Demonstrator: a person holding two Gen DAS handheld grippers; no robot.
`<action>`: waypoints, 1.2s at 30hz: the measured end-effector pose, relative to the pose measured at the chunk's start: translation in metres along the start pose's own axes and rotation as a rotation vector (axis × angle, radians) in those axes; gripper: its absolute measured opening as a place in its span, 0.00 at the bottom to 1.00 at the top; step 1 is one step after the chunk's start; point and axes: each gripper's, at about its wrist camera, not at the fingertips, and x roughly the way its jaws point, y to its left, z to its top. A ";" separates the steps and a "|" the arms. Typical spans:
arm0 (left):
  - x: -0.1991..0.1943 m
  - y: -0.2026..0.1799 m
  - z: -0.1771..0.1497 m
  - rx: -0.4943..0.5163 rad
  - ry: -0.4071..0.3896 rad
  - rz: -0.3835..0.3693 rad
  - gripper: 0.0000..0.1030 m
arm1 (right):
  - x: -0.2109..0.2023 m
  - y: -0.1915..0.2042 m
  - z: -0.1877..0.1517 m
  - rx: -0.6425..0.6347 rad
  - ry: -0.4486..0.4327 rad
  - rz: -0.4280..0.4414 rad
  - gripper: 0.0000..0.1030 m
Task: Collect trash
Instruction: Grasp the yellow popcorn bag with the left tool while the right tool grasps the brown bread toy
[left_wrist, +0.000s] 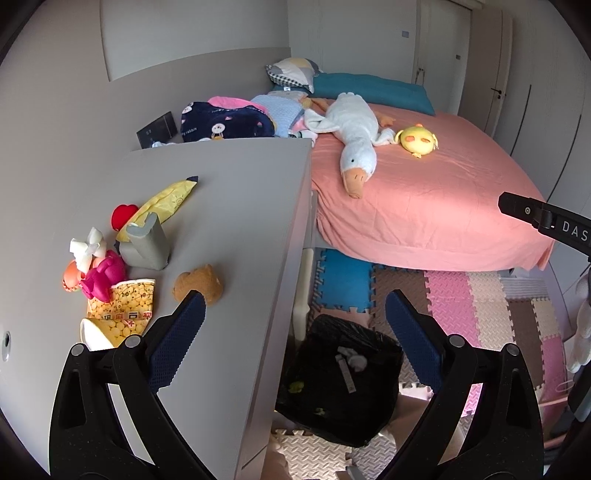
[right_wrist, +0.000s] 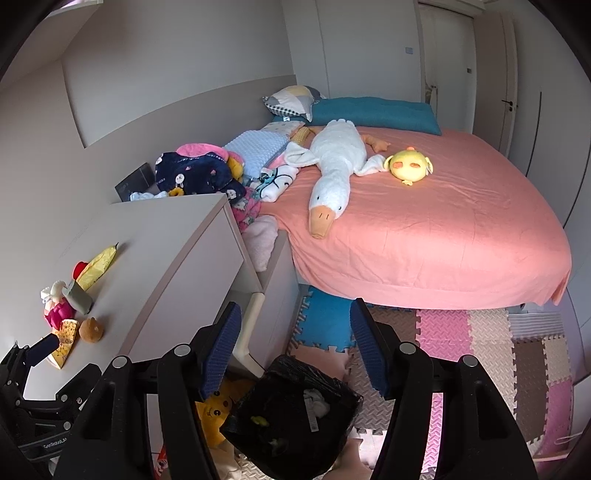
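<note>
Both claws hang spread and empty. The left gripper (left_wrist: 293, 308) straddles the dresser (left_wrist: 236, 229) edge, with the crushed popcorn cup (left_wrist: 120, 314) just left of its left finger. The black-lined trash bin (right_wrist: 295, 417) sits on the floor below the right gripper (right_wrist: 295, 325).

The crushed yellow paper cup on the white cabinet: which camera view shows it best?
The left wrist view. There the crushed yellow paper cup lies close and large, its printed pattern and white inside plain. In the right wrist view it is small near the left edge, partly hidden behind the left gripper's fingers.
</note>
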 end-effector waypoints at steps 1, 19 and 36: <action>0.001 0.002 -0.001 -0.005 0.006 -0.001 0.92 | 0.000 0.002 -0.001 -0.002 0.001 0.000 0.60; -0.005 0.039 -0.020 -0.069 0.000 0.026 0.92 | 0.007 0.050 -0.010 -0.073 0.020 0.048 0.60; -0.009 0.131 -0.043 -0.192 0.037 0.138 0.92 | 0.033 0.127 -0.021 -0.161 0.070 0.145 0.60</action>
